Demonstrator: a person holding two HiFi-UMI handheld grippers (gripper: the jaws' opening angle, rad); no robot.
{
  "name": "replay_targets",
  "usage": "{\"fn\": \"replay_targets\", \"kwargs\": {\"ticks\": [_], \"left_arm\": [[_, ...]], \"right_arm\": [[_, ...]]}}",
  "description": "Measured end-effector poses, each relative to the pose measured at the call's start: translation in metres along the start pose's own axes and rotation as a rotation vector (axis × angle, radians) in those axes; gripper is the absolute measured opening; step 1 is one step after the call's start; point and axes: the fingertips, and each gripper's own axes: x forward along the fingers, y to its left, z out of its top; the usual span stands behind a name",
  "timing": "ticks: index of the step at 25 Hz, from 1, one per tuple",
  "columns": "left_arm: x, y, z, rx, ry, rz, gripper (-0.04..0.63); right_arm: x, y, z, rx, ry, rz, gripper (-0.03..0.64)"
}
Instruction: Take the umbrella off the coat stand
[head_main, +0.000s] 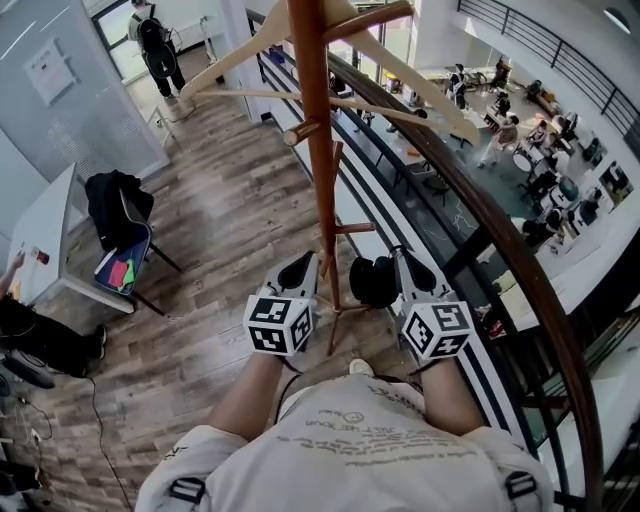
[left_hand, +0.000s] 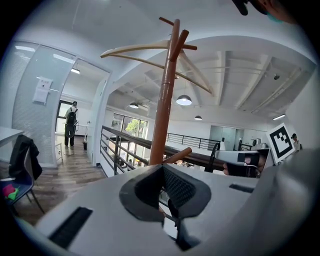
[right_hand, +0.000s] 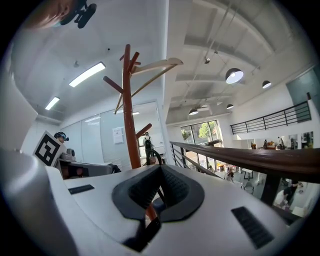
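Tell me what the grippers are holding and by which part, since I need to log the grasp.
Nothing. The left gripper and the right gripper both have their jaws together and empty. The black umbrella beside the coat stand is not gripped.

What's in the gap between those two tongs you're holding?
In the head view, the coat stand's wooden pole stands between the left tongs and right tongs, with a black bundle, perhaps the umbrella, beside the right one.
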Motion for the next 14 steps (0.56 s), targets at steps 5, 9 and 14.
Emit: {"fn": "replay_targets", "kwargs": {"ticks": [5,9,14], "left_arm": [[-0.001,-0.005,-0.003,0.006,-0.002,-0.002,0.005],[-0.001,0.0,-0.005,-0.004,-0.001,0.004,0.005],[-0.007,0.003,-0.008,-0.006,0.005,-0.002,0.005]], "right_arm": [[-0.006,0.002,-0.002,-0.001,0.002,0.007,0.005],[-0.007,0.004,-0.002,-0.002,0.005,0.011,0.005],[-0.01,0.012,-0.003,-0.008,0.004,0.011,0.005]]}}
